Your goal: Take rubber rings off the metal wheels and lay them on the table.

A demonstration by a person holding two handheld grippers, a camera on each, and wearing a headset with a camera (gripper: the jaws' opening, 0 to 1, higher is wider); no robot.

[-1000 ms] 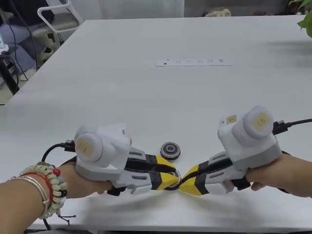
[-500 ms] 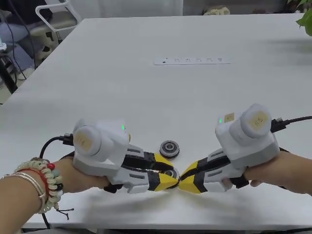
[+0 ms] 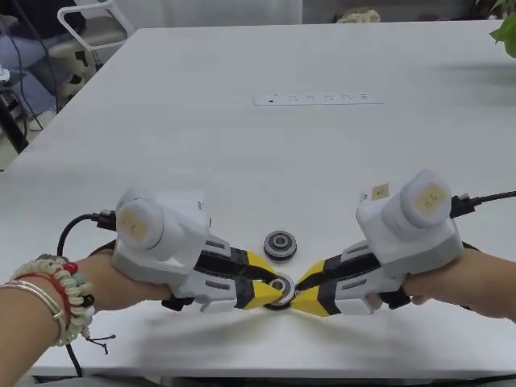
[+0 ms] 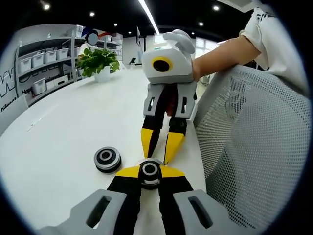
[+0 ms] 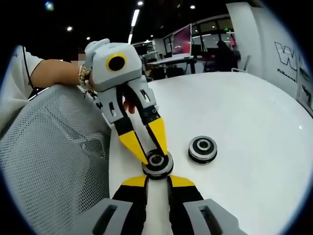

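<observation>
While the left tool [image 3: 270, 293] is clenched on the metal wheel [image 3: 281, 286] at the table's [image 3: 242, 153] near edge and the right tool [image 3: 300, 292] meets its rubber ring [image 5: 167, 170], grip impossible to tell, a slipping pull could flick the wheel off the edge.

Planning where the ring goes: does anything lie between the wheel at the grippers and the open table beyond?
Just the second wheel, lying flat on the table right beyond the gripped wheel, apart from it. Either side of it is bare.
</observation>
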